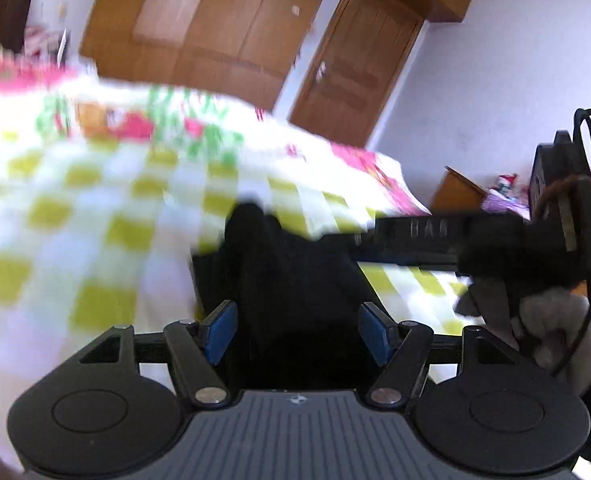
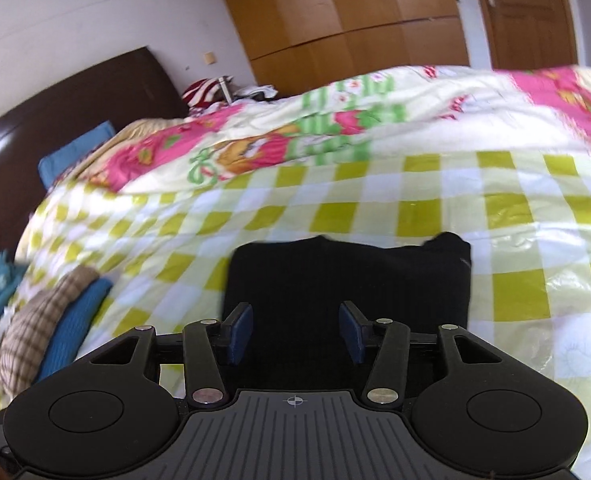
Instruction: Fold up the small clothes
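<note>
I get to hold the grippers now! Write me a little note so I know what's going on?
Left gripper: open, holding nothing.
Right gripper: open, holding nothing.
The black garment lies on the checked bedcover as a neat rectangle, so it looks folded, just ahead of both grippers.
A stack of folded clothes sits to the left.
Left: check for more clothes; none show here.
</note>
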Demonstrator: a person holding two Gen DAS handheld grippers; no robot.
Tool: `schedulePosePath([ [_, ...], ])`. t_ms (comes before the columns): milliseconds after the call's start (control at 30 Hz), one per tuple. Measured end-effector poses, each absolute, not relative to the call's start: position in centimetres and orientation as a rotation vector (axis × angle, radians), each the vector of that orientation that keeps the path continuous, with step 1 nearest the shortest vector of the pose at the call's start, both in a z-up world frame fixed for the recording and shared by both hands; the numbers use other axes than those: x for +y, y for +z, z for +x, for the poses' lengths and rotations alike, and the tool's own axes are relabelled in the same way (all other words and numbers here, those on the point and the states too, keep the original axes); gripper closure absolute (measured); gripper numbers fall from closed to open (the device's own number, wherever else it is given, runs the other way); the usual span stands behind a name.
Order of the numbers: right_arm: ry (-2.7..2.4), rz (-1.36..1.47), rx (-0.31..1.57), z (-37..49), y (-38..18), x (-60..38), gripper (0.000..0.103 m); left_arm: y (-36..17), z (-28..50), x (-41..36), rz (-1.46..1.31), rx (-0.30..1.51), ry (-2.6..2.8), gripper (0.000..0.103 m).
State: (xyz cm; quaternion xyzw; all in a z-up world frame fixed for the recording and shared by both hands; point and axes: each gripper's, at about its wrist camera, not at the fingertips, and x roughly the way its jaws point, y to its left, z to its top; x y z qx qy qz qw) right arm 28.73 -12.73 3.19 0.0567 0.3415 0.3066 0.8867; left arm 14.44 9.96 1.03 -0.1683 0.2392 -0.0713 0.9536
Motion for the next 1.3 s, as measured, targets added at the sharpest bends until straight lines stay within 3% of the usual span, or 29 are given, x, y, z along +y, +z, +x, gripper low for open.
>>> schedulePosePath([
  [100,0.658,0.084,0.694,30.2,2.6,-12.2,0.054,1.7,15.8,10.0,-0.378,0.461,-0.134,0.023],
  [267,0.728,0.092,0.758,32.9,1.2,-9.7,0.054,-1.2,17.9,8.6,-0.367,0.608,-0.133,0.024],
  [333,0.771,0.096,0.789,33.1,1.0,-9.0,0.048,-2.7,18.0,7.5,-0.33,0.667,-0.128,0.024],
  [433,0.764,0.022,0.815,32.6,0.5,-7.1,0.046,-5.0,17.6,7.9,-0.35,0.739,-0.104,0.024],
  [467,0.748,-0.014,0.827,32.5,0.1,-6.4,0.047,-5.2,17.4,8.5,-0.383,0.748,-0.103,0.024],
  [533,0.708,-0.057,0.841,32.4,-0.7,-5.1,0.066,-5.4,16.8,9.3,-0.437,0.756,-0.107,0.026],
  [567,0.693,-0.08,0.845,32.4,-1.0,-4.5,0.07,-5.4,16.6,9.6,-0.445,0.752,-0.103,0.028],
  [633,0.666,-0.081,0.852,32.4,-1.1,-4.1,0.087,-5.2,16.1,9.8,-0.454,0.741,-0.111,0.036],
  [700,0.665,-0.05,0.863,32.5,-0.7,-4.2,0.09,-4.9,15.6,9.8,-0.443,0.722,-0.113,0.038],
  [900,0.691,-0.072,0.886,32.7,-2.6,-3.8,0.09,-6.1,15.7,10.2,-0.464,0.762,-0.11,0.038],
  [1133,0.72,0.061,0.777,29.0,3.2,-10.1,0.086,-5.1,14.8,10.4,-0.438,0.759,-0.104,0.037],
  [1300,0.591,-0.02,0.742,23.1,2.9,-16.8,0.085,-2.9,13.8,9.9,-0.382,0.724,-0.088,0.037],
])
